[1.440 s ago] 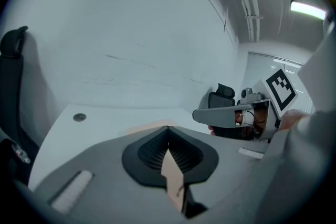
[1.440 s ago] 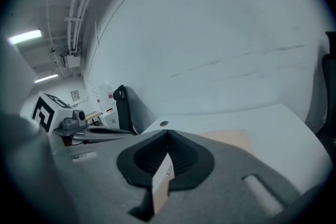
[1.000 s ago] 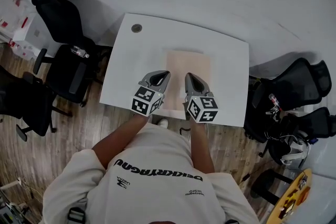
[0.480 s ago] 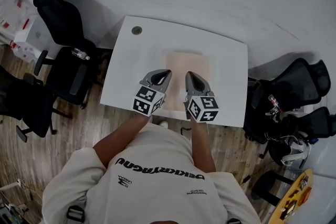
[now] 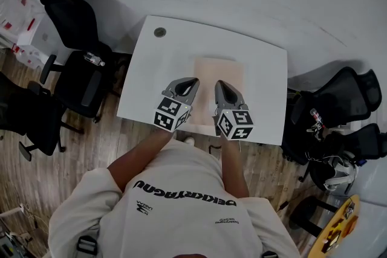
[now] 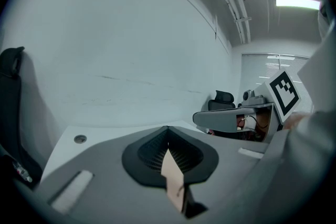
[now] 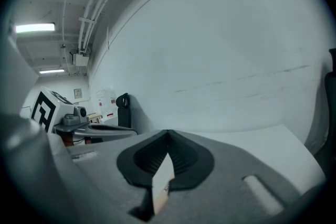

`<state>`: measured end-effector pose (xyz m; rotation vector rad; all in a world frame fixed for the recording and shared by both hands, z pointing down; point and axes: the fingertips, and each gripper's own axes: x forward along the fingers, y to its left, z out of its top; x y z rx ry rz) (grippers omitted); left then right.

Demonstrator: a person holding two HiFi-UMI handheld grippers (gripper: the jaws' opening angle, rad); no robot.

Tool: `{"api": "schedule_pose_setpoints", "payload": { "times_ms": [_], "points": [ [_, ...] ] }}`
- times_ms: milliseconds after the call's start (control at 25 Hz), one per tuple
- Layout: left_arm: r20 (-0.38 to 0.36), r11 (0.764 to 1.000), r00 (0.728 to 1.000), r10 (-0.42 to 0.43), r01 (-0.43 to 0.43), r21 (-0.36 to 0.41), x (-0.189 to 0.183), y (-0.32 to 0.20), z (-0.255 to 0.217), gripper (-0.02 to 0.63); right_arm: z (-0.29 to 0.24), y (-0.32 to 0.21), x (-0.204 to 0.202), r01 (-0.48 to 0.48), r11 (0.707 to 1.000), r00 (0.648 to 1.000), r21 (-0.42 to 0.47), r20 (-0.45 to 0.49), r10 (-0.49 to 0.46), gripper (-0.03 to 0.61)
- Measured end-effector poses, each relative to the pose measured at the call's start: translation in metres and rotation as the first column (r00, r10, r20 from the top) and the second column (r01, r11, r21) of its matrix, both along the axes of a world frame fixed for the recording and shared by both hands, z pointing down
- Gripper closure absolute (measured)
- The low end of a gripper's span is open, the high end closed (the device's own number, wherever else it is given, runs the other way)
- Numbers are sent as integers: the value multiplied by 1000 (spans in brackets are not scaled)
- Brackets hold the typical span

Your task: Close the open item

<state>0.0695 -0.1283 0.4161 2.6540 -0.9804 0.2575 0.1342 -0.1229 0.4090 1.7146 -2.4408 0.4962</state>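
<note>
Tan and flat from above, the item (image 5: 221, 72) lies at the middle of the table (image 5: 145, 90), a little toward its far edge. Both grippers hang over the table's near half, side by side, tips at the item's near edge. The left gripper (image 5: 191, 83) has its jaws pressed nearly together on a thin tan sliver (image 6: 172, 178), seen edge-on, which I take to be a flap of the item. The right gripper (image 5: 219, 86) is closed the same way on a like sliver (image 7: 161, 186), white on one face. Judging by this, the closing is at its start: the flap is gripped at two points but not yet folded over, so the swing across and the pressing down are left.
</note>
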Motion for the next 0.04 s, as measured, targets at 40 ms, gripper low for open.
{"api": "schedule_pose_setpoints", "payload": {
  "times_ms": [40],
  "points": [
    [0, 1000, 1000, 1, -1, 0, 0, 0, 0, 606, 0, 0, 0, -1, 1000, 1000, 1, -1, 1, 581]
  ]
}}
